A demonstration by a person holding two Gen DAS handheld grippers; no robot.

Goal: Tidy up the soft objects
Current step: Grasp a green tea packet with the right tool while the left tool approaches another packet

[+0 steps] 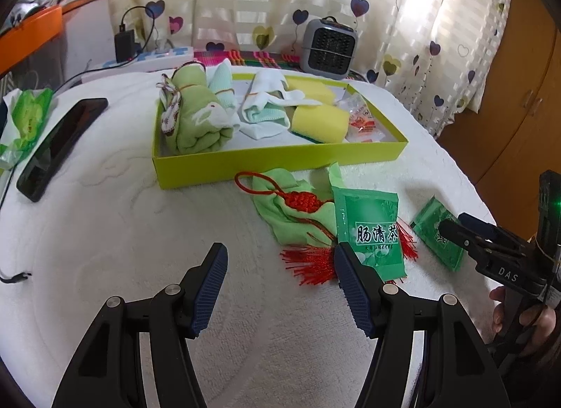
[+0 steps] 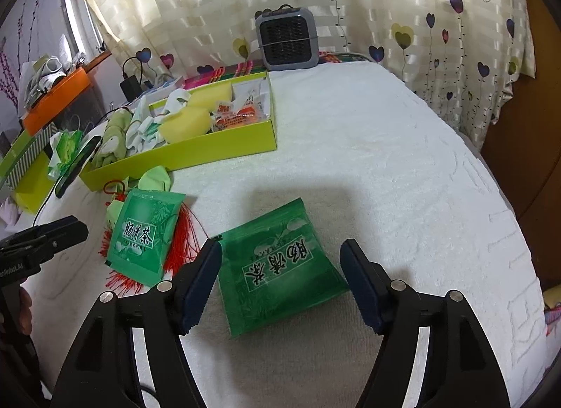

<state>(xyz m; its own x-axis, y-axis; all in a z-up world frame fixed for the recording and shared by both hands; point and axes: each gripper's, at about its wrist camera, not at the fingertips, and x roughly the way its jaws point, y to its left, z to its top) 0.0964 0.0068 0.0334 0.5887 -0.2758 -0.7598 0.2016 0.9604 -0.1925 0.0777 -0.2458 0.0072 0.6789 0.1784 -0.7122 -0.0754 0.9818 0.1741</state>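
A lime-green box (image 1: 280,166) (image 2: 196,154) on the white towel holds a rolled green cloth (image 1: 196,117), white and mint socks (image 1: 266,106), yellow sponges (image 1: 320,120) and snack packets (image 1: 364,120). In front of it lie a light green cloth (image 1: 280,211), a red tasselled knot (image 1: 305,203) and a green tea sachet (image 1: 371,229) (image 2: 143,229). A second green sachet (image 2: 280,264) (image 1: 438,236) lies between my right gripper's (image 2: 280,267) open jaws. My left gripper (image 1: 280,281) is open and empty, just left of the first sachet.
A black phone (image 1: 59,148) and a green tissue pack (image 1: 24,120) lie at the left. A small grey heater (image 1: 329,48) (image 2: 285,40) stands at the back by the heart-patterned curtain. A charger and cables (image 1: 126,43) sit at the back left.
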